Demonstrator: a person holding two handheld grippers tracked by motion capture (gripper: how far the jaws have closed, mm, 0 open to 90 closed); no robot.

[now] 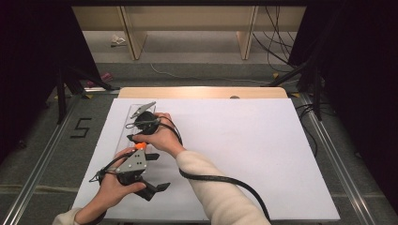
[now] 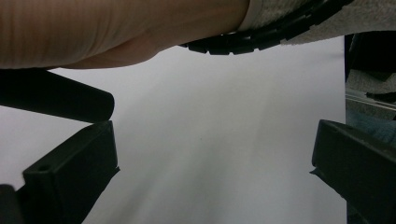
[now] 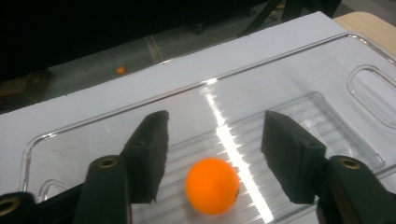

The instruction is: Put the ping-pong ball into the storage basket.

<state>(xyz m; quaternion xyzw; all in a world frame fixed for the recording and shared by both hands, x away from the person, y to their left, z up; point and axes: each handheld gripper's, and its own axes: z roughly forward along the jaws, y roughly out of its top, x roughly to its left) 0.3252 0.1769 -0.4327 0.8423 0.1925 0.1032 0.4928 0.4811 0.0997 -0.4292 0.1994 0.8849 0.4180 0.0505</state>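
Note:
An orange ball (image 3: 212, 185) lies on the ribbed floor of a clear plastic tray (image 3: 327, 70). My right gripper (image 3: 217, 123) stands open over the tray, one jaw on each side of the ball, and the pads do not touch it. In the high view the right gripper (image 1: 141, 123) is over the tray (image 1: 127, 123) at the left of the white table. Nearer the front edge, my left gripper (image 1: 158, 172) is held low. Its jaws stand wide open (image 2: 212, 154) with only bare white tabletop between them.
The right forearm in a cream sleeve (image 1: 216, 187), with its black cable (image 1: 220, 178), crosses just past the left gripper. The white table top (image 1: 244, 150) spreads out to the right. A small orange object (image 3: 121, 70) lies on the floor beyond the table's left edge.

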